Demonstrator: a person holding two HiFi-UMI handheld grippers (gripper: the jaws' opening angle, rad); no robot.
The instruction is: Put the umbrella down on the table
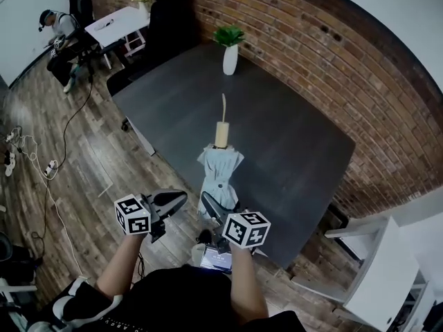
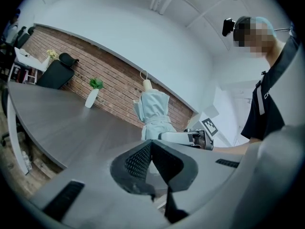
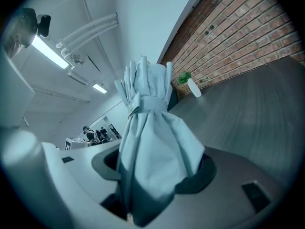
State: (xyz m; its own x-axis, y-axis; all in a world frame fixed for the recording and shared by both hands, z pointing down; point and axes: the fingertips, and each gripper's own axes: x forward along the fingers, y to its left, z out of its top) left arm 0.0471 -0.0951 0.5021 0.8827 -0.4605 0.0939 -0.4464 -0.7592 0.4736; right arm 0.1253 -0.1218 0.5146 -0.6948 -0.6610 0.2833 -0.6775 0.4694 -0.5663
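A folded pale blue umbrella (image 1: pixel 220 170) is held over the near edge of the dark grey table (image 1: pixel 291 144). Its tan handle (image 1: pixel 221 133) with a thin hook points away from me. My right gripper (image 1: pixel 216 203) is shut on the bunched fabric end, and in the right gripper view the cloth (image 3: pixel 152 142) fills the space between the jaws. My left gripper (image 1: pixel 181 196) hangs just left of the umbrella, off the table's edge, its pads (image 2: pixel 143 157) touching with nothing between them. From the left gripper view the umbrella (image 2: pixel 153 109) stands upright with the right gripper (image 2: pixel 190 137) beside it.
A white vase with a green plant (image 1: pixel 230 52) stands at the table's far end beside the brick wall (image 1: pixel 325 68). A black office chair (image 1: pixel 173 16) is beyond the table. A person sits at a white desk (image 1: pixel 119 23) far left. Cables (image 1: pixel 41 164) lie on the wood floor.
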